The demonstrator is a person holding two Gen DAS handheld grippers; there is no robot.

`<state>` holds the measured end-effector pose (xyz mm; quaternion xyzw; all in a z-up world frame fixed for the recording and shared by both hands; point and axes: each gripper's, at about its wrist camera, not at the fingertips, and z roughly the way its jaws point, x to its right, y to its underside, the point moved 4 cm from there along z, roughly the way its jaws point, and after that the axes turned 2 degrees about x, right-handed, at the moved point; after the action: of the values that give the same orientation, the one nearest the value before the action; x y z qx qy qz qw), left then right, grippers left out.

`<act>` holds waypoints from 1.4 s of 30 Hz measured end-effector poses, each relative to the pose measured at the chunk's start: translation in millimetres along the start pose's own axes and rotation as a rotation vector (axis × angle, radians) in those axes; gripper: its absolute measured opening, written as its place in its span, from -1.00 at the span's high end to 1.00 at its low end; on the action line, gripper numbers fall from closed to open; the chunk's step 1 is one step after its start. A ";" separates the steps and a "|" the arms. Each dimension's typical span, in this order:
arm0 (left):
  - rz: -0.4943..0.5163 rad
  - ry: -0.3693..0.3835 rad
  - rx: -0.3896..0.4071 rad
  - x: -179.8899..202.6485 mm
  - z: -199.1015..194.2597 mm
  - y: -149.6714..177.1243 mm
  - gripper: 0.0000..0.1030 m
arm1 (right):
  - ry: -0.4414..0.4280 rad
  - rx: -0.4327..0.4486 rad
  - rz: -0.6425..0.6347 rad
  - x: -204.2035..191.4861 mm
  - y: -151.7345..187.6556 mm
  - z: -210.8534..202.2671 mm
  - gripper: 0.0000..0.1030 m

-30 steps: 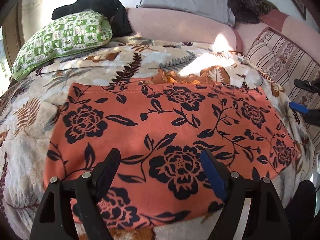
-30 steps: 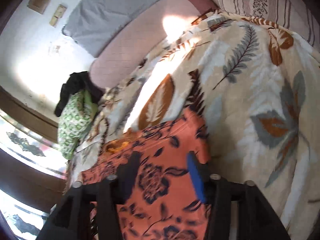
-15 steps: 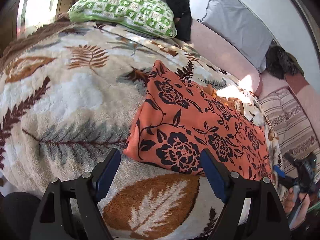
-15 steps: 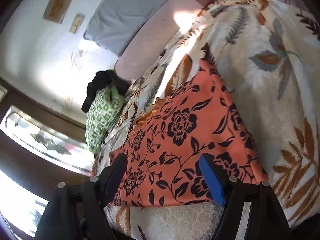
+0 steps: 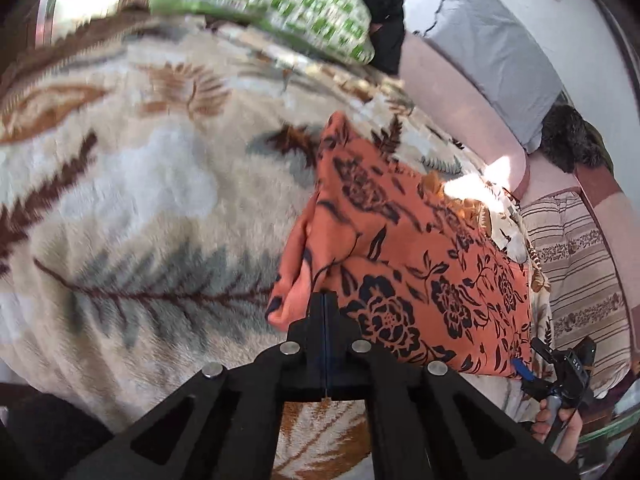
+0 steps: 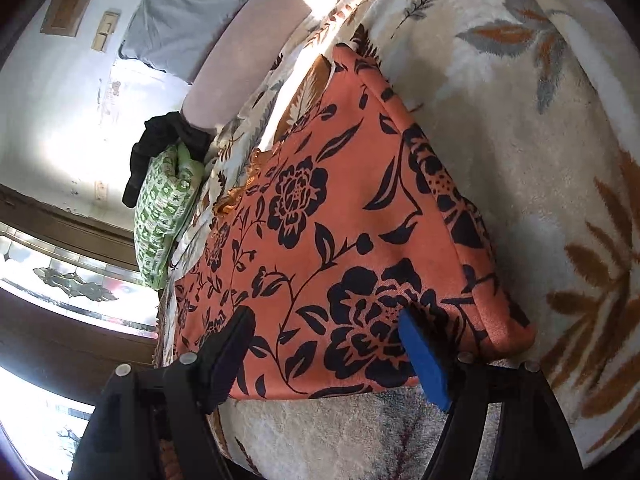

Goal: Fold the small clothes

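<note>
An orange cloth with black flowers lies flat on a leaf-patterned blanket. My left gripper is shut on the cloth's near left corner, and the edge bunches up beside it. In the right wrist view the same cloth spreads ahead, and my right gripper is open with its fingers over the near right corner. The right gripper also shows in the left wrist view, held by a hand at the cloth's far corner.
A green patterned pillow and a black garment lie at the head of the bed. A grey pillow, a pink bolster and a striped cushion line the far side. A window is left.
My left gripper has closed on the cloth's near left corner, which now bunches up. My right gripper has moved closer to the cloth's near right corner and stays open.
</note>
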<state>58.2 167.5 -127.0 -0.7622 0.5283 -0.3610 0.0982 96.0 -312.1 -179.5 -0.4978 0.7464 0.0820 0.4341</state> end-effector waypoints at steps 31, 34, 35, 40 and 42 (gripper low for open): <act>0.361 -0.161 -0.142 36.4 163.7 -145.1 0.83 | -0.092 -0.006 -0.052 5.1 -2.2 -0.4 -0.62; 0.414 -0.178 -0.070 50.7 129.3 -144.0 0.67 | -0.093 0.005 -0.046 2.9 -0.5 -0.6 -0.63; 0.432 -0.179 -0.038 57.3 113.3 -141.8 0.50 | -0.089 0.008 -0.050 1.2 0.2 -1.1 -0.63; 0.454 -0.137 0.133 90.9 34.3 -109.1 -0.42 | -0.069 0.015 -0.058 -3.3 4.2 -2.8 -0.63; 0.455 -0.092 0.141 100.4 16.2 -83.3 -0.42 | -0.058 0.012 -0.060 -6.4 4.9 -4.2 -0.63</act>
<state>148.1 111.0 -49.6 -0.6306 0.6549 -0.3302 0.2539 90.5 -307.7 -173.7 -0.5145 0.7188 0.0789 0.4609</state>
